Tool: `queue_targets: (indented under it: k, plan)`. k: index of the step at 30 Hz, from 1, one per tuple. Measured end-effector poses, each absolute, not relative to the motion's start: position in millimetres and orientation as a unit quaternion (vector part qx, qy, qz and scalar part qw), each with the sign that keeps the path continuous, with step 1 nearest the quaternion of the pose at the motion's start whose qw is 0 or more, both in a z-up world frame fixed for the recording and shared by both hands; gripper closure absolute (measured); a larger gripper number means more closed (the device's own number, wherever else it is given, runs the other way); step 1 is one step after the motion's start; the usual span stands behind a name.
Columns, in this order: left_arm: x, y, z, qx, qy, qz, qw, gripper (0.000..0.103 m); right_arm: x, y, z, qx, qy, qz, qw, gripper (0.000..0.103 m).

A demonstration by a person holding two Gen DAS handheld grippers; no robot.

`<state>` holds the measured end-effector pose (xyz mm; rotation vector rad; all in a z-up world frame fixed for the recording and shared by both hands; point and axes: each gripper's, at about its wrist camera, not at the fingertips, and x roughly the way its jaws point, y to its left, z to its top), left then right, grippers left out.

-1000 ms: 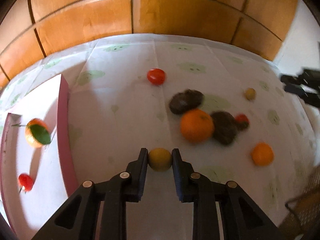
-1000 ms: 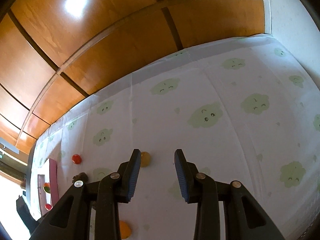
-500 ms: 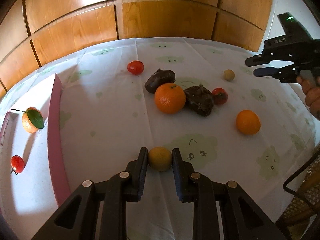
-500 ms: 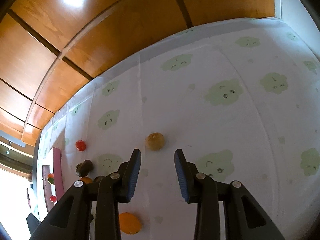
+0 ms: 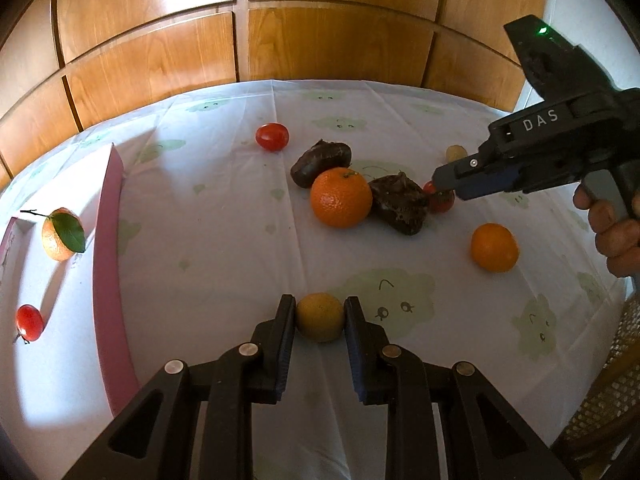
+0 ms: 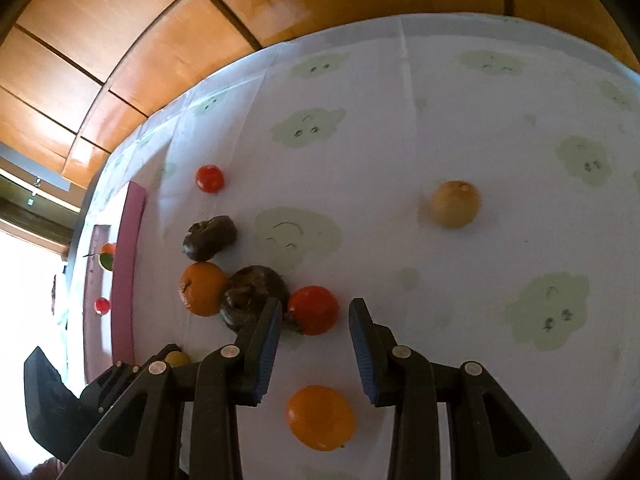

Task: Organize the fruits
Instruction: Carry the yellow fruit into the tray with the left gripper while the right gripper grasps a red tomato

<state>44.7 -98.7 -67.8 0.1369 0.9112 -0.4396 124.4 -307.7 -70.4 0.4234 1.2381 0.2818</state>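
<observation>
Fruits: left gripper (image 5: 320, 322) fingers clamp a yellow fruit (image 5: 319, 322) for carrying; right gripper (image 6: 313, 326) fingers gape, straddling a red tomato (image 6: 313, 309), untouched.

A white tablecloth (image 5: 224, 248) printed with pale green smiling clouds (image 5: 386, 300) covers the table and shows a few straight fold creases. Behind it runs a wall of glossy wooden panels (image 5: 160, 52) split by dark grooves, with a bright patch of light reflected near the top, and a strip of white wall (image 5: 560, 8) stands at the right end. At the lower right edge sits part of a chair with a woven cane back (image 5: 604, 412).
</observation>
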Motion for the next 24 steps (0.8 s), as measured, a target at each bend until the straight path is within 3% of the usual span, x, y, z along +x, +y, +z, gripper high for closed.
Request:
queue_targets:
  k: [6, 14, 24]
  plan:
    - [44.5, -98.2, -67.6, 0.061, 0.435, -0.21, 0.873, 0.078, 128.3, -304.0, -74.2, 0.197, 0.574, 0.134, 0.784, 0.068]
    - [45.6, -97.9, -66.6, 0.059, 0.438, -0.211, 0.872, 0.078, 126.6, -309.5, -64.5, 0.186, 0.551, 0.122, 0.804, 0.077]
    - [44.1, -96.3, -50.5, 0.051, 0.438, -0.225, 0.869, 0.079, 129.1, -306.9, -63.0, 0.163, 0.553, 0.126, 0.807, 0.077]
